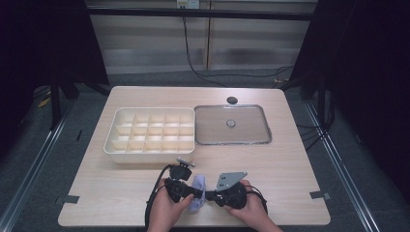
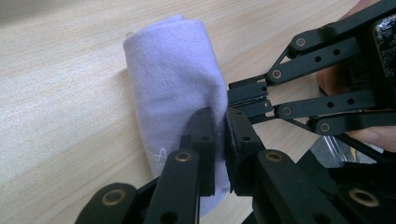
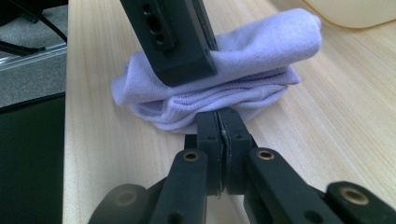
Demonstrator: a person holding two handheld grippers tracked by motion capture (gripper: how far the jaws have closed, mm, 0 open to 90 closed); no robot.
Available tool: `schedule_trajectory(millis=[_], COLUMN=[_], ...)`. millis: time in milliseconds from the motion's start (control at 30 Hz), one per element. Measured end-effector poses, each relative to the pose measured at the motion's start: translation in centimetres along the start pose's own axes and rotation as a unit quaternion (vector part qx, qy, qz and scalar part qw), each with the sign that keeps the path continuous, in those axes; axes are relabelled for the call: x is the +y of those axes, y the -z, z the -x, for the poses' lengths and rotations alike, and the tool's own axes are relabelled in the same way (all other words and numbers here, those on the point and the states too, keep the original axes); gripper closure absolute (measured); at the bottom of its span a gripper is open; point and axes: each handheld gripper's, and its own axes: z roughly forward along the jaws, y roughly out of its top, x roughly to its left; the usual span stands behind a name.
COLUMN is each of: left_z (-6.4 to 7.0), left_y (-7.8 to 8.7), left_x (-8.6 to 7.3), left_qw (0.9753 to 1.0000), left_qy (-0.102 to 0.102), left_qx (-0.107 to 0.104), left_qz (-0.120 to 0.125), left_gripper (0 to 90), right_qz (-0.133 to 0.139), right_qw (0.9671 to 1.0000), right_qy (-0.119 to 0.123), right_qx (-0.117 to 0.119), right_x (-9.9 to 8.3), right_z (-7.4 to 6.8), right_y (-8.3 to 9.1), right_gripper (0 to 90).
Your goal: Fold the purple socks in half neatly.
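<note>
A folded lavender sock (image 1: 197,183) lies on the wooden table near its front edge, between the two hands. In the left gripper view the sock (image 2: 173,74) is a soft roll with a small white logo, and my left gripper (image 2: 219,127) is shut on its right-hand edge. My right gripper (image 2: 232,96) meets the same edge from the side. In the right gripper view my right gripper (image 3: 222,122) is shut on the sock's (image 3: 261,51) lowest layer, with the left gripper's jaw pressing on top. From above, the left gripper (image 1: 195,193) and right gripper (image 1: 208,195) point at each other.
A cream box (image 1: 110,146) divided into several compartments stands behind the hands at centre left. To its right lies a flat clear lid (image 1: 232,141) with a small knob. A round hole (image 1: 232,100) is at the back. The table's front edge (image 1: 121,224) is close below the hands.
</note>
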Motion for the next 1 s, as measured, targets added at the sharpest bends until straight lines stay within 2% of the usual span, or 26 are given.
schedule_trajectory(millis=[33,67,167,233,333,467,567,667,867,1000], left_z=[0.0,-0.2,-0.2,-0.3,-0.2,0.0,0.1,0.3,0.5,0.6], left_y=[-0.1,0.0,-0.3,-0.3,-0.6,-0.7,-0.7,-0.9,-1.2,-1.4], left_x=[0.0,0.0,0.0,0.1,0.0,0.0,0.0,-0.1,-0.1,-0.2], left_qw=[1.0,0.9999,1.0,0.9997,0.9999,1.0,0.9997,0.9999,0.9996,0.9997], left_qy=[0.003,-0.011,-0.005,-0.016,-0.007,-0.004,-0.017,-0.01,-0.02,-0.018], left_qx=[0.003,0.002,0.001,0.0,0.002,0.006,0.011,0.011,0.014,0.015], left_qz=[0.002,-0.01,-0.008,-0.019,-0.011,-0.005,-0.012,-0.008,-0.01,-0.004], left_gripper=[83.1,83.0,82.6,82.7,82.7,82.6,82.2,82.1,82.1,82.1], right_qz=[-0.001,-0.002,-0.005,-0.007,-0.008,0.005,0.009,0.01,0.013,0.017], right_qw=[1.0,1.0,1.0,0.9999,0.9998,0.9995,0.9994,0.9992,0.9989,0.9987], right_qy=[-0.001,0.001,-0.008,-0.01,-0.016,-0.023,-0.024,-0.027,-0.027,-0.029], right_qx=[0.0,-0.002,-0.002,-0.004,-0.007,-0.019,-0.025,-0.029,-0.035,-0.038], right_x=[0.0,0.0,-0.1,-0.1,-0.2,-0.1,-0.1,-0.1,-0.1,0.1], right_z=[0.0,0.1,0.3,0.5,0.8,1.2,1.5,1.6,1.8,1.9], right_y=[0.0,0.1,0.2,0.4,0.7,1.4,1.7,1.9,2.1,2.4], right_gripper=[88.2,87.9,87.2,87.7,88.8,90.0,90.0,90.0,90.0,90.0])
